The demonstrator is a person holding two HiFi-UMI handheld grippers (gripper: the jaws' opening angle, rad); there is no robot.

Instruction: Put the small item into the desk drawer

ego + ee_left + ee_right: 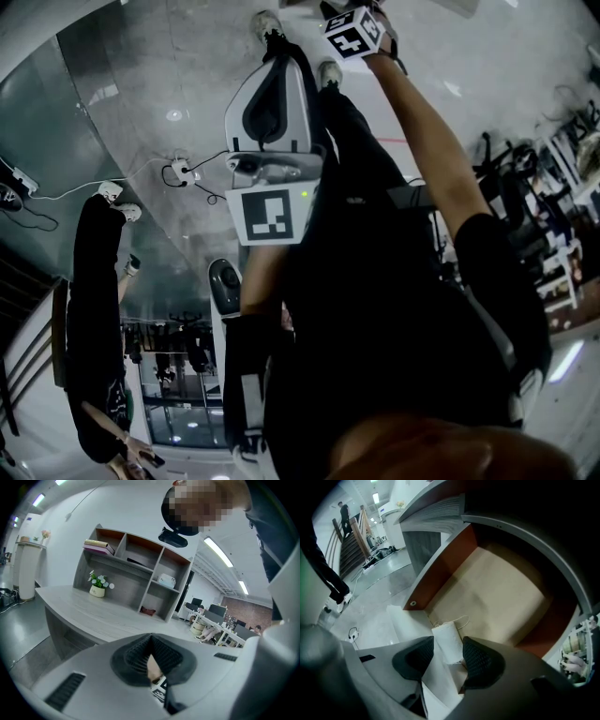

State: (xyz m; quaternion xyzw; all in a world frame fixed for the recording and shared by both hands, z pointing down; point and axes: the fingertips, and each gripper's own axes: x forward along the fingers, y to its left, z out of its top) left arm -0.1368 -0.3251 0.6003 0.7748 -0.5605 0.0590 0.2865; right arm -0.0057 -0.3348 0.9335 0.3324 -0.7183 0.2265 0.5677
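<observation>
My right gripper (449, 654) is shut on the small item (447, 641), a white cloth-like roll with loose threads. It hangs over the front edge of the open desk drawer (497, 592), which has a tan floor and reddish-brown walls. The drawer holds nothing that I can see. In the head view only the right gripper's marker cube (356, 33) shows, at the top. My left gripper (151, 641) is shut with nothing between its ribbed pads. It is raised in front of my body (281, 58), away from the drawer.
A grey desk (84, 613) carries a shelf unit (136, 573) with books (98, 545) and a small potted plant (97, 585). Cables and a power strip (183, 173) lie on the shiny floor. Another person (98, 309) stands at the left. A stair railing (351, 541) runs at the far left.
</observation>
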